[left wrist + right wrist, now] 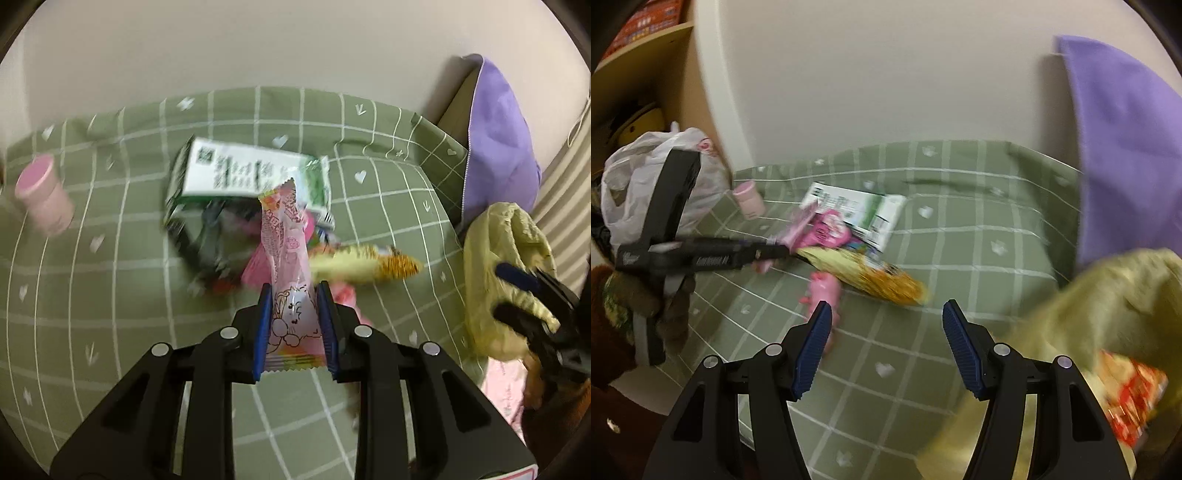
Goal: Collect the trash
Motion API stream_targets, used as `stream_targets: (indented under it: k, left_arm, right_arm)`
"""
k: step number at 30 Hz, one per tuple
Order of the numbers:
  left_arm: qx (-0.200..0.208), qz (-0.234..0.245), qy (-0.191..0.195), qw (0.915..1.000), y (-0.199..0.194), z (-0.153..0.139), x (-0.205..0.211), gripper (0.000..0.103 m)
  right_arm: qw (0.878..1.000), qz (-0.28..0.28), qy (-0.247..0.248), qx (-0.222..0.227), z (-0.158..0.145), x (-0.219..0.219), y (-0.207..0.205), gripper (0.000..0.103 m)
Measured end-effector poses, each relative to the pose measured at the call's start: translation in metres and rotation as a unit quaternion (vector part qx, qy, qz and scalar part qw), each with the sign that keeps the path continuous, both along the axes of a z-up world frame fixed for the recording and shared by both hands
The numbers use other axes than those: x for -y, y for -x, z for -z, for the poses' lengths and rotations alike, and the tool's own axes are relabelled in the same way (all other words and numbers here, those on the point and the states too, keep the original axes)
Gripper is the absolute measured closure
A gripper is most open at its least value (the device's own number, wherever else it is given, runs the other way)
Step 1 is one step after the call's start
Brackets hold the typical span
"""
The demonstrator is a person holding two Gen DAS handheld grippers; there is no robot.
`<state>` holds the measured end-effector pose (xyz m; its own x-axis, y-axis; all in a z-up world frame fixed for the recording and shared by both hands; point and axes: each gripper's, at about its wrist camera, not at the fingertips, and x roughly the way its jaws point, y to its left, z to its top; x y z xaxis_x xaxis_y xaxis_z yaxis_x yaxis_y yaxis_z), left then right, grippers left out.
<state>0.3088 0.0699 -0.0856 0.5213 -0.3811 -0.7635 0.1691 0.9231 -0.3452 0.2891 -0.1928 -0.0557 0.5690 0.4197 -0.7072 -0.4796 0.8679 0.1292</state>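
Note:
My left gripper [293, 295] is shut on a pink snack wrapper [286, 258] and holds it above the green checked bedspread [110, 277]. Below it lies a blurred trash pile: a white and green box [236, 173], pink wrappers and a yellow-orange wrapper [369, 264]. My right gripper [882, 317] is open and empty above the bedspread [960, 240]; in the left wrist view it [517, 291] appears against a yellow-green bag [498, 266]. The right wrist view shows the left gripper [768, 251] with the pink wrapper [801, 225], the box [864, 210], the yellow-orange wrapper [871, 277] and the bag [1108, 314].
A pink cup [42, 195] lies at the bedspread's left, also in the right wrist view [750, 197]. A purple pillow [498, 140] leans on the wall at right. A white plastic bag [635, 173] and a shelf [635, 44] stand at left. A red packet [1134, 398] sits in the bag.

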Motion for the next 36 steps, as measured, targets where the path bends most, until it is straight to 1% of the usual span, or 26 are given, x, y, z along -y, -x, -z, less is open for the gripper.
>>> stream_targets:
  k: [1,2,4,7,8,9,10,12,14,17,19,21,24,26,29,32,35,36]
  left_arm:
    - [-0.004,-0.001,-0.001,1.0,0.005,0.002,-0.002,0.079]
    - [-0.004,-0.002,-0.007,1.0,0.009,0.004,-0.004,0.078]
    - [-0.011,-0.016,-0.023,0.9995,0.016,0.01,-0.011,0.075]
    - [-0.019,-0.038,-0.015,0.999,0.023,0.014,-0.018,0.07]
    - [-0.016,-0.041,-0.016,0.9989,0.027,0.014,-0.02,0.066]
    - [-0.013,-0.043,-0.018,0.9988,0.031,0.013,-0.023,0.063]
    - [-0.01,-0.044,-0.019,0.9988,0.035,0.013,-0.024,0.058]
    - [-0.009,-0.041,-0.021,0.9989,0.044,0.013,-0.03,0.053]
    - [-0.009,-0.044,-0.023,0.9987,0.048,0.014,-0.037,0.052]
    - [-0.018,-0.068,-0.017,0.9974,0.052,0.019,-0.053,0.051]
    - [-0.024,-0.088,-0.007,0.9958,0.056,0.023,-0.061,0.051]
    - [-0.029,-0.096,-0.002,0.9949,0.057,0.027,-0.064,0.051]
    - [-0.036,-0.097,-0.008,0.9946,0.058,0.029,-0.062,0.051]
    - [-0.035,-0.093,-0.014,0.9949,0.061,0.028,-0.06,0.051]
    - [-0.04,-0.098,-0.026,0.994,0.067,0.027,-0.059,0.051]
    - [-0.049,-0.115,-0.03,0.9917,0.069,0.026,-0.058,0.051]
    - [-0.052,-0.117,-0.017,0.9917,0.069,0.026,-0.059,0.051]
    - [-0.051,-0.116,-0.014,0.9918,0.068,0.025,-0.059,0.051]
  right_arm:
    - [1.0,-0.012,-0.005,-0.001,0.001,-0.009,-0.007,0.044]
    - [1.0,-0.018,-0.009,-0.003,0.002,-0.014,-0.011,0.044]
    - [0.999,-0.03,-0.012,-0.018,0.01,-0.03,-0.034,0.044]
    - [0.999,-0.011,-0.013,-0.029,0.021,-0.041,-0.064,0.046]
    - [0.999,-0.006,-0.018,-0.035,0.026,-0.043,-0.075,0.05]
    - [0.999,0.001,-0.022,-0.049,0.034,-0.043,-0.087,0.054]
    - [0.998,0.006,-0.024,-0.063,0.04,-0.042,-0.096,0.055]
    - [0.993,0.013,-0.045,-0.111,0.055,-0.038,-0.108,0.055]
    - [0.988,0.002,-0.063,-0.14,0.065,-0.033,-0.104,0.055]
    - [0.987,-0.014,-0.056,-0.15,0.074,-0.033,-0.089,0.055]
    - [0.983,-0.03,-0.068,-0.169,0.078,-0.033,-0.075,0.055]
    - [0.979,-0.052,-0.079,-0.181,0.079,-0.037,-0.061,0.055]
    - [0.979,-0.087,-0.07,-0.171,0.071,-0.044,-0.044,0.055]
    - [0.982,-0.094,-0.058,-0.151,0.062,-0.048,-0.037,0.055]
    - [0.991,-0.076,-0.032,-0.109,0.051,-0.05,-0.038,0.055]
    - [0.992,-0.048,-0.034,-0.113,0.056,-0.048,-0.049,0.055]
    - [0.993,-0.023,-0.012,-0.115,0.066,-0.046,-0.052,0.055]
    - [0.993,-0.018,-0.012,-0.118,0.069,-0.042,-0.05,0.066]
